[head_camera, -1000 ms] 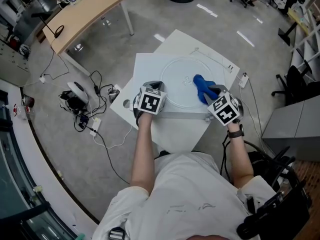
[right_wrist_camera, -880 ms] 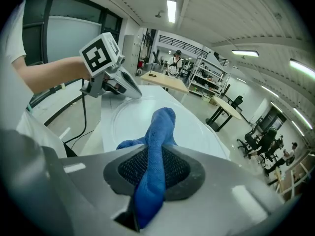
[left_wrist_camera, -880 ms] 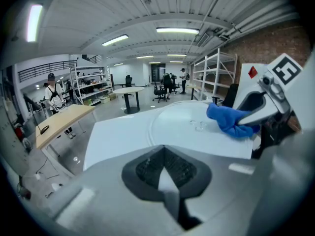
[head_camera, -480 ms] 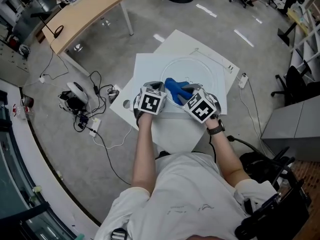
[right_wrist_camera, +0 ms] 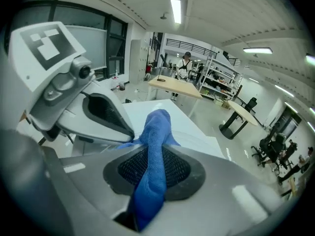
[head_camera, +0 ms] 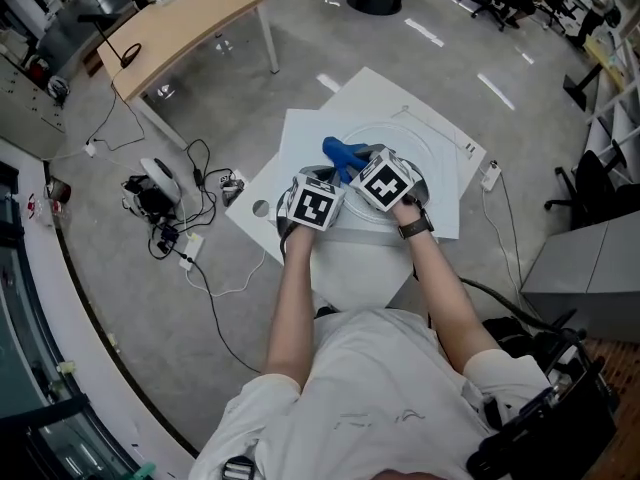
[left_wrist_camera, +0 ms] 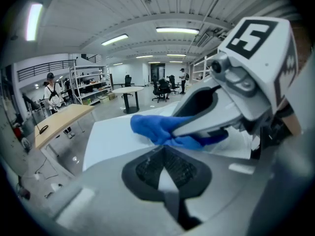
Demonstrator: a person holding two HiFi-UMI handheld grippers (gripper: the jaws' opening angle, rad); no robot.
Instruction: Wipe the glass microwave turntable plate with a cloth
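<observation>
Currently the right gripper (right_wrist_camera: 152, 156) is clamped on the cloth (right_wrist_camera: 156, 127) at nine o'clock on the plate (head_camera: 438, 150). The left gripper (left_wrist_camera: 165, 151), jaws together, sits at eight. Such crowding risks a knock that slides the glass.

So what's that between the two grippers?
A blue cloth, clamped by the right gripper, jaws shut. Its loose end pokes out just beyond the left gripper, which seems to pinch the rim of the glass plate. Both gripper views show it.
</observation>
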